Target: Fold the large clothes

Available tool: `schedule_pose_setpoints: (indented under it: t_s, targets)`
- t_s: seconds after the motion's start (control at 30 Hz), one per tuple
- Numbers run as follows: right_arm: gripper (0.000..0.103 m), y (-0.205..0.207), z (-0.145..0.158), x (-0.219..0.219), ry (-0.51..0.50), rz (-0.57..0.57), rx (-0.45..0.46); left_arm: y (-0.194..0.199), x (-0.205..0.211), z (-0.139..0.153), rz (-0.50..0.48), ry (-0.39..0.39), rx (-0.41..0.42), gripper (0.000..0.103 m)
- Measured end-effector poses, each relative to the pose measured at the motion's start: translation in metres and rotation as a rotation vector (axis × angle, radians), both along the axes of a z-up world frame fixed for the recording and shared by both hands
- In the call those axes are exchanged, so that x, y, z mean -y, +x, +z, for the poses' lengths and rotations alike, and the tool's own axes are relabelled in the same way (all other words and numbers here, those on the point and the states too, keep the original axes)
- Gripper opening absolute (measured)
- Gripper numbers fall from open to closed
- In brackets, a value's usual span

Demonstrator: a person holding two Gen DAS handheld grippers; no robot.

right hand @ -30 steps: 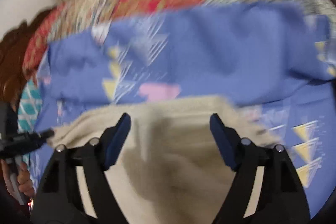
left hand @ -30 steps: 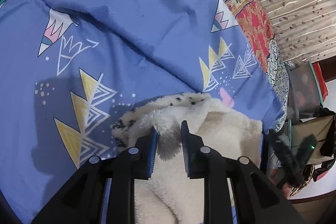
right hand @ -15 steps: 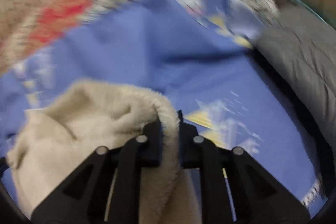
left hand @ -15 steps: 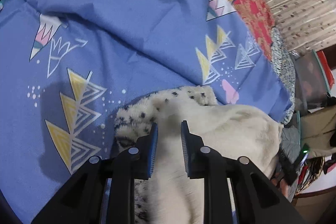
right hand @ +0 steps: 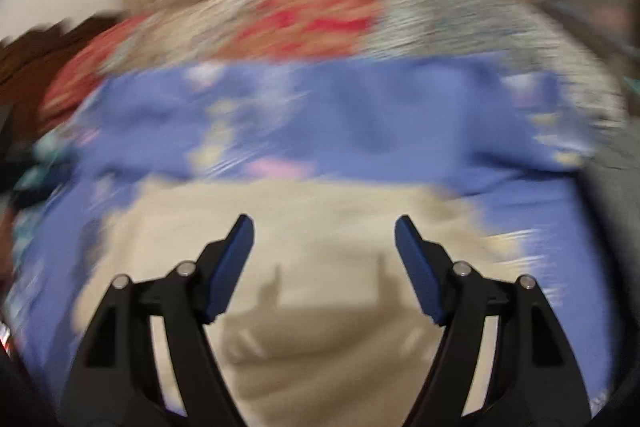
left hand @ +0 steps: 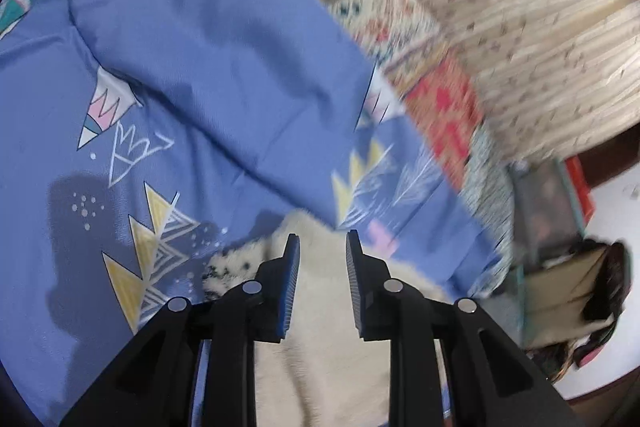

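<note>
Fleece garment lying on a blue patterned bed sheet, both tools over it.

Left wrist view: the left tool (left hand: 322, 247) points down at the cream fleece garment (left hand: 328, 347), whose black-speckled edge lies on the blue sheet (left hand: 208, 67). Its jaws stand a narrow gap apart, and the pads appear clear of the fleece, pinching nothing. A patchwork quilt (left hand: 436, 99) and a curtain (left hand: 540, 27) lie beyond the sheet. Right wrist view, heavily blurred: the right tool (right hand: 324, 231) hangs above the flat garment (right hand: 320, 299), its jaws wide apart after having just been opening, with no cloth between them. The sheet (right hand: 360, 115) spreads behind the garment.
</note>
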State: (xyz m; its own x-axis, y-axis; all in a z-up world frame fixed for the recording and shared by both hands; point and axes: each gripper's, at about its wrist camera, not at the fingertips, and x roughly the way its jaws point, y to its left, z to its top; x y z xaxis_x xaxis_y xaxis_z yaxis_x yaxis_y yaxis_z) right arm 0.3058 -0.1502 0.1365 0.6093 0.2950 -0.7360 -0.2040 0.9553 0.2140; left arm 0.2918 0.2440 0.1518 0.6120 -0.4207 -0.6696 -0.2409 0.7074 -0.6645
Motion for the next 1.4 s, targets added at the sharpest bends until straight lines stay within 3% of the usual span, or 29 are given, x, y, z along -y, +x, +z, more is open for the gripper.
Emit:
schedule_pose_setpoints:
  t_s: [0.03,0.13,0.17,0.2,0.3,0.33,0.43,0.5,0.63,0.77,0.8,0.83,0.87,0.9,0.97,1.03,1.07,1.17,1.3,1.4]
  targets:
    - [0.070,0.003,-0.010,-0.009,0.014,0.027,-0.045,-0.003,0.000,0.004,0.002,-0.007,0.009,0.047]
    - [0.070,0.038,-0.074,-0.006,0.001,-0.022,-0.296,-0.017,0.014,0.013,-0.040,0.031,0.032,0.047]
    - [0.070,0.051,-0.097,0.007,0.049,-0.070,-0.385,-0.022,0.020,0.014,-0.063,0.053,0.036,0.047]
    - [0.070,0.054,-0.100,0.020,0.140,-0.114,-0.395,-0.032,0.032,0.014,-0.110,0.083,0.039,0.047]
    - [0.071,0.046,-0.066,0.038,0.331,-0.129,-0.354,-0.061,0.043,0.006,-0.198,0.111,0.061,0.047]
    - [0.071,0.039,-0.047,0.048,0.366,-0.116,-0.298,-0.070,0.042,0.001,-0.208,0.127,0.066,0.047]
    - [0.079,0.004,-0.008,0.082,0.351,-0.158,-0.131,-0.091,0.030,-0.023,-0.199,0.170,0.020,0.052]
    - [0.083,-0.028,0.006,0.109,0.270,-0.215,-0.059,-0.099,0.020,-0.040,-0.183,0.143,-0.030,0.054]
    - [0.083,-0.061,-0.008,0.130,0.135,-0.237,-0.055,-0.107,0.018,-0.064,-0.168,0.029,-0.078,0.056]
    - [0.083,-0.080,-0.044,0.127,0.141,-0.226,-0.113,-0.118,0.051,-0.068,-0.229,0.059,-0.056,0.059]
    - [0.081,-0.084,-0.052,0.126,0.128,-0.217,-0.120,-0.120,0.066,-0.070,-0.259,0.097,-0.050,0.060]
    - [0.073,-0.083,-0.061,0.120,0.091,-0.202,-0.137,-0.121,0.073,-0.070,-0.270,0.128,-0.047,0.060]
    - [0.037,-0.085,-0.067,0.115,0.056,-0.193,-0.153,-0.120,0.080,-0.072,-0.279,0.182,-0.053,0.060]
    - [0.025,-0.087,-0.070,0.114,0.031,-0.199,-0.161,-0.117,0.088,-0.079,-0.295,0.232,-0.076,0.059]
    - [0.023,-0.089,-0.069,0.119,0.052,-0.249,-0.123,-0.113,0.088,-0.095,-0.293,0.266,-0.131,0.037]
    - [0.023,-0.087,-0.075,0.131,0.070,-0.331,-0.123,-0.113,0.077,-0.109,-0.264,0.266,-0.174,0.028]
    - [0.027,-0.084,-0.084,0.138,0.086,-0.368,-0.148,-0.116,0.067,-0.116,-0.239,0.226,-0.185,0.028]
    - [0.070,-0.081,-0.121,0.156,0.157,-0.444,-0.247,-0.124,0.057,-0.122,-0.217,0.192,-0.176,0.028]
    - [0.075,-0.090,-0.109,0.150,0.126,-0.432,-0.193,-0.133,0.070,-0.119,-0.248,0.311,-0.138,0.029]
    - [0.075,-0.110,-0.077,0.150,0.091,-0.511,-0.056,-0.139,0.078,-0.108,-0.252,0.367,-0.097,0.029]
